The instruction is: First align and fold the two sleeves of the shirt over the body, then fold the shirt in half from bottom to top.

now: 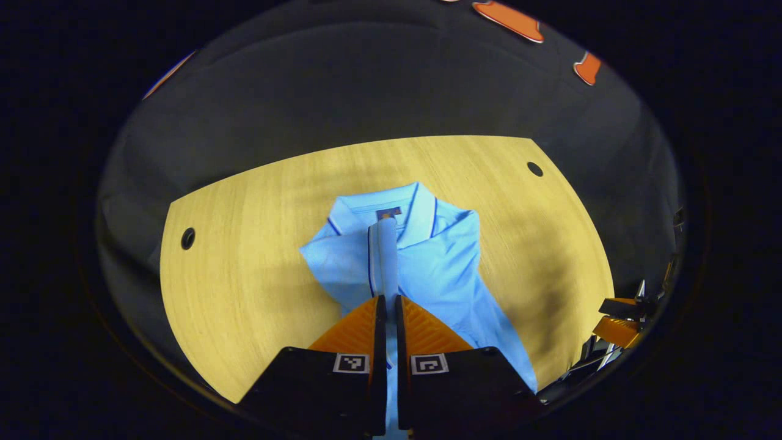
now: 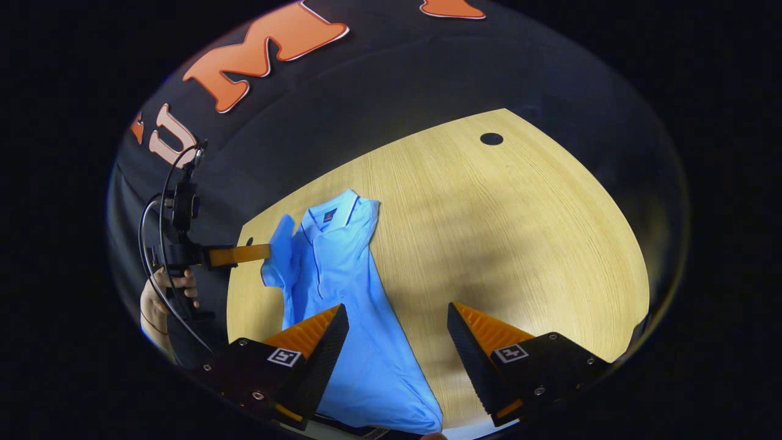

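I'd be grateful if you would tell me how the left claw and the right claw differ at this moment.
The left claw is shut on a sleeve of the blue shirt, lifting it above the body; the right claw stands open and holds nothing. The left claw sits near the collar end, the right claw nearer the shirt's lower half. Both are over the wooden table.

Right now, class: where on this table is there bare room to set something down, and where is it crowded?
Bare wood lies between the shirt and the table edge beyond the right gripper. It is crowded at the left gripper, shut on the sleeve.
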The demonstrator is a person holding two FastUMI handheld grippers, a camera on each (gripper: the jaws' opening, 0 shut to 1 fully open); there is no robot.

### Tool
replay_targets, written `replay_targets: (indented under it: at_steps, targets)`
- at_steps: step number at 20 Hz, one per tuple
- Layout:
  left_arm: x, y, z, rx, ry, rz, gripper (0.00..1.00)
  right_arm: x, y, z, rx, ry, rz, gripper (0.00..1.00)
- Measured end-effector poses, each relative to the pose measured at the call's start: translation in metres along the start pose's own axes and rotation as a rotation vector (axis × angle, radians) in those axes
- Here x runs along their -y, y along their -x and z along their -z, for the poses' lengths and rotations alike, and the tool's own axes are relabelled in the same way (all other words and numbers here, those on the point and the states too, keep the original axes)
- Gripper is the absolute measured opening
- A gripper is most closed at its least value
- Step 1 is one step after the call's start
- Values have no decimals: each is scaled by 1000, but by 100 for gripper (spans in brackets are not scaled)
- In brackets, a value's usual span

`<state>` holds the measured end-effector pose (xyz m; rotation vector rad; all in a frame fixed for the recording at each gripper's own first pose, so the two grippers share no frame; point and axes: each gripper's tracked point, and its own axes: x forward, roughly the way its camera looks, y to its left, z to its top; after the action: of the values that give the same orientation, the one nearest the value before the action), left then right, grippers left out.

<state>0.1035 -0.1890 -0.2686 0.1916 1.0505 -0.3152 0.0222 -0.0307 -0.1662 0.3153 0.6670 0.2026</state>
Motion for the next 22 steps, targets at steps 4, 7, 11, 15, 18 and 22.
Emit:
replay_targets:
  at_steps: [4,7,11,15,18,22]
  targets:
    - [40,-25,1,-18,-28,19,14,11,21,4,-7,-27,23,98]
    - [64,-29,5,-18,-16,67,18,21,24,12,-20,-49,39,98]
    - [50,-9,21,5,6,57,100,17,23,20,-51,-13,43,98]
    - [21,22,44,28,58,31,100,6,14,29,-84,40,53,98]
    - [-18,55,91,37,86,-18,100,1,3,48,-130,123,100,98]
    - [-51,76,185,-47,133,-48,100,-2,6,94,-208,271,161,99]
